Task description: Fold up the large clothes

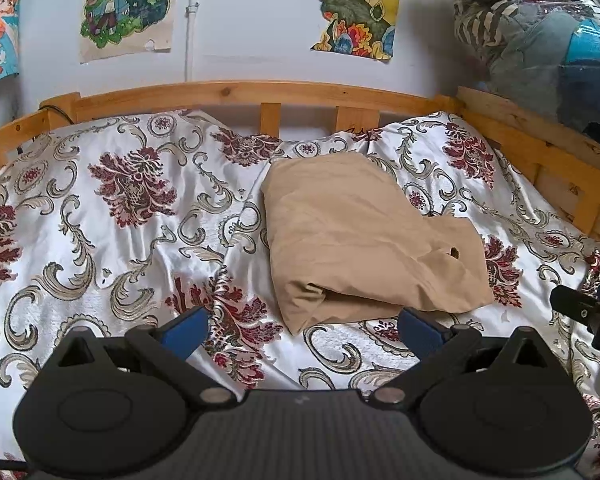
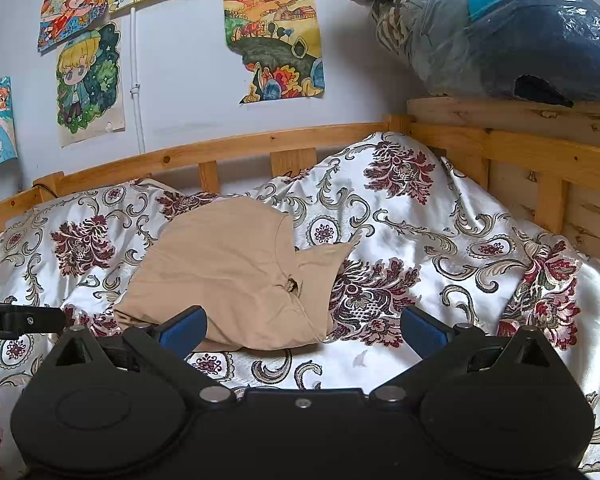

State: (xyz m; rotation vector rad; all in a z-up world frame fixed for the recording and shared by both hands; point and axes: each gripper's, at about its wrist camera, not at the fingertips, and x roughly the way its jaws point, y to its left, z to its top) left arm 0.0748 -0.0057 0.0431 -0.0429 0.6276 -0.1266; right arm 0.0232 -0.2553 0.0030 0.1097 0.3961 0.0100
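Note:
A tan garment [image 1: 356,236] lies folded into a compact bundle on the floral bedspread, with a small hole near its right side. In the right wrist view the same tan garment [image 2: 236,276] sits left of centre. My left gripper [image 1: 304,332] hovers open just short of the bundle's near edge, nothing between its blue fingers. My right gripper [image 2: 304,330] is also open, its left finger [image 2: 184,330] over the garment's near corner without holding it. The right gripper's tip [image 1: 584,308] shows at the right edge of the left wrist view.
The white bedspread [image 1: 100,240] with dark red flowers covers the bed and bunches up at the back right [image 2: 400,176]. A wooden rail [image 1: 260,96] runs along the far side and right side. A plastic bag of clothes [image 2: 500,32] rests on the right rail. Posters hang on the wall.

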